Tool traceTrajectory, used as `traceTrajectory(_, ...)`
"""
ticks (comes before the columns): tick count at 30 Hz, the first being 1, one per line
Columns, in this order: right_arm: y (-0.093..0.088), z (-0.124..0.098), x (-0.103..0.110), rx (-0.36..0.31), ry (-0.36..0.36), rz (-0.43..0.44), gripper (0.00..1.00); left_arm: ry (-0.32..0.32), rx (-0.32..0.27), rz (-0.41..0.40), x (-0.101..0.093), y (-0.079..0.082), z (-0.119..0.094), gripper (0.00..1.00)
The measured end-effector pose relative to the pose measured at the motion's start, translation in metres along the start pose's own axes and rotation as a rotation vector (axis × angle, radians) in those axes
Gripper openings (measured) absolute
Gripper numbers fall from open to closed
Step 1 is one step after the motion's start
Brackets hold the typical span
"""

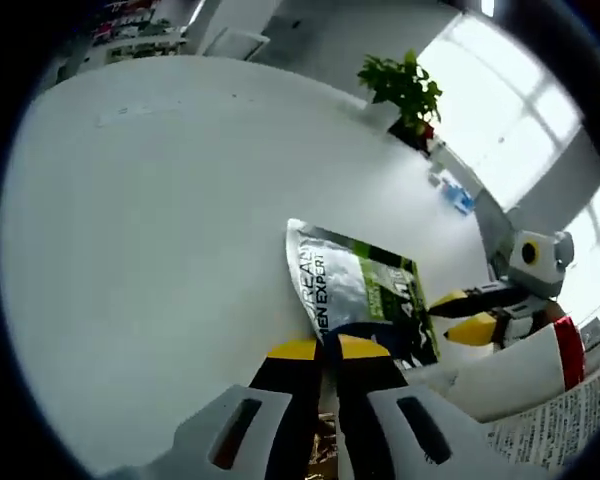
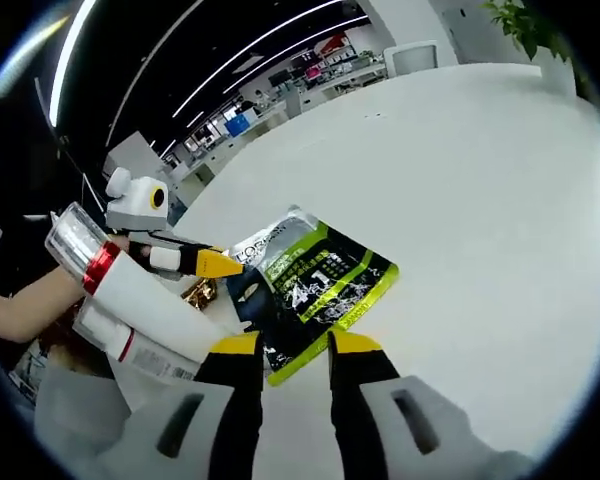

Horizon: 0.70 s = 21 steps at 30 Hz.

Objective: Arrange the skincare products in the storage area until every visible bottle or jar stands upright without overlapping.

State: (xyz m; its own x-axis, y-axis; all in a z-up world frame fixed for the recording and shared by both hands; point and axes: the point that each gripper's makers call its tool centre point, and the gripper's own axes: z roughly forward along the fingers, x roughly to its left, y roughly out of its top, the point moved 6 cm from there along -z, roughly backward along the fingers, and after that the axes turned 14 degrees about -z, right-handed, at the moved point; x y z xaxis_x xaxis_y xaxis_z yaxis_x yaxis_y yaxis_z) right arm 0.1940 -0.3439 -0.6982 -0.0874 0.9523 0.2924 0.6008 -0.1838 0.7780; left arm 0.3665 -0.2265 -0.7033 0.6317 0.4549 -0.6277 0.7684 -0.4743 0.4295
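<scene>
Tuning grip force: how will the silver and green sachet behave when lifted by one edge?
Likely floppy: the sachet is a thin flat foil pack, so it may droop. Its glossy film looks slippery. Probably light, lying flat on the white table.

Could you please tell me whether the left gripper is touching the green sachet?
Touching: in the left gripper view, the left gripper is shut on the green sachet's edge.

White table (image 1: 160, 220): bare and passable from 9 to 1 o'clock of the sachet (image 1: 365, 290); white tube (image 1: 515, 370) and potted plant (image 1: 405, 90) obstruct 2–4 o'clock.
</scene>
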Motion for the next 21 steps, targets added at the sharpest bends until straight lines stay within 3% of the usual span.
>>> traceTrajectory(13, 0.001, 0.004, 0.007, 0.017, 0.009, -0.037, 0.27, -0.011, -0.059, 0.028, -0.011, 0.007, -0.012, 0.00)
traceTrajectory(19, 0.001, 0.001, 0.009, 0.016, 0.005, -0.043, 0.28, -0.044, -0.115, 0.041, -0.024, 0.017, -0.023, 0.00)
traceTrajectory(21, 0.002, -0.001, 0.009, 0.013, 0.004, -0.045, 0.28, -0.112, -0.129, 0.012, -0.035, 0.020, -0.028, 0.00)
